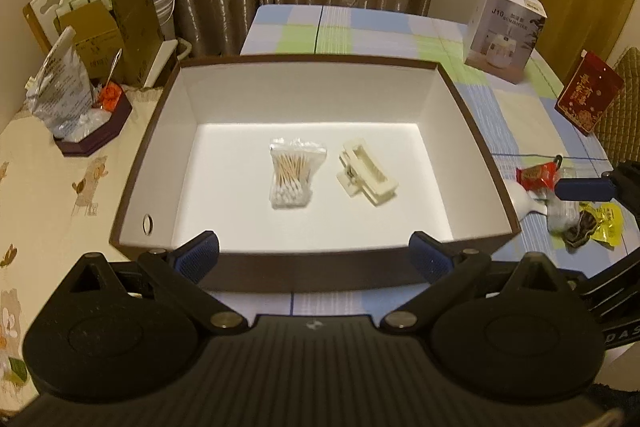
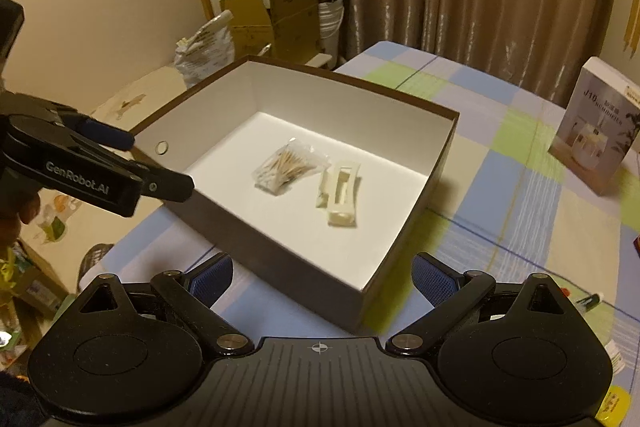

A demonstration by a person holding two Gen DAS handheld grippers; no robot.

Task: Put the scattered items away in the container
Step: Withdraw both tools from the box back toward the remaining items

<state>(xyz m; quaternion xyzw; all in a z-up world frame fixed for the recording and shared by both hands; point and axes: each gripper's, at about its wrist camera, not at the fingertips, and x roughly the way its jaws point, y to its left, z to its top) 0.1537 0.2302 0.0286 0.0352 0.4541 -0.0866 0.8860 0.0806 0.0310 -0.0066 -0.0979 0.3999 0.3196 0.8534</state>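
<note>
Checked surface (image 1: 360,27) by curtains | box (image 1: 472,115) holds swab bag (image 1: 294,173) and clip (image 1: 368,173) | left tool (image 1: 316,261), right tool (image 2: 322,277) spread, empty | snacks (image 1: 568,203) lie right of box; pinch one gently, lift over wall.

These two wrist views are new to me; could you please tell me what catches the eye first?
The big brown box with its bright white inside fills the middle of the table; a bag of cotton swabs and a cream hair clip lie side by side on its floor. Right of the box, snack packets remain scattered on the checked tablecloth.
</note>
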